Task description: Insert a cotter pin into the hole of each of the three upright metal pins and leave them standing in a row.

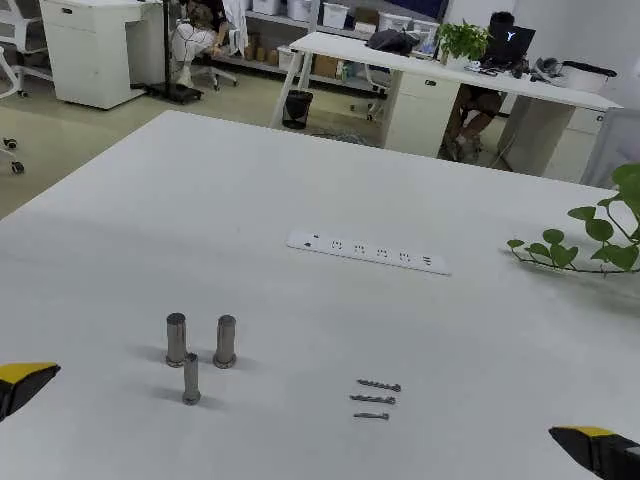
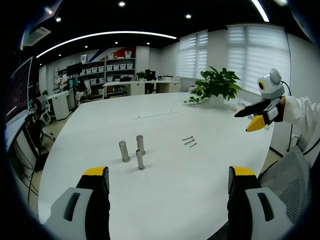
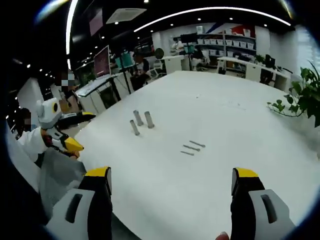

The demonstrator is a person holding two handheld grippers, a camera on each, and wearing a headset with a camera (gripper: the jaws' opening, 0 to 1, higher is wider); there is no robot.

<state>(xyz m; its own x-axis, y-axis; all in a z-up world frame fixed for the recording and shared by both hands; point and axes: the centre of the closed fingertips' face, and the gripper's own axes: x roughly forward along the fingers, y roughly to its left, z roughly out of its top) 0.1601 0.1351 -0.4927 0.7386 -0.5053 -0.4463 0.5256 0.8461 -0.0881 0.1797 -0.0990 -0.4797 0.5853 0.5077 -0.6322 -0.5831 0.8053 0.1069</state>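
Three upright metal pins stand in a tight cluster on the white table: one at the back left point(image 1: 176, 340), one at the back right point(image 1: 225, 342), and a shorter-looking one in front point(image 1: 191, 379). Three cotter pins point(image 1: 374, 399) lie side by side to their right. My left gripper point(image 1: 25, 380) shows a yellow tip at the bottom left, well clear of the pins. My right gripper point(image 1: 595, 445) shows at the bottom right. In the left gripper view the jaws point(image 2: 169, 175) stand wide apart and empty, with the metal pins point(image 2: 135, 151) ahead. The right gripper point(image 3: 172, 175) is likewise open and empty.
A white power strip point(image 1: 367, 252) lies across the table's middle, beyond the pins. Leaves of a potted plant point(image 1: 600, 235) reach in over the right edge. Desks, shelves and chairs stand past the far table edge.
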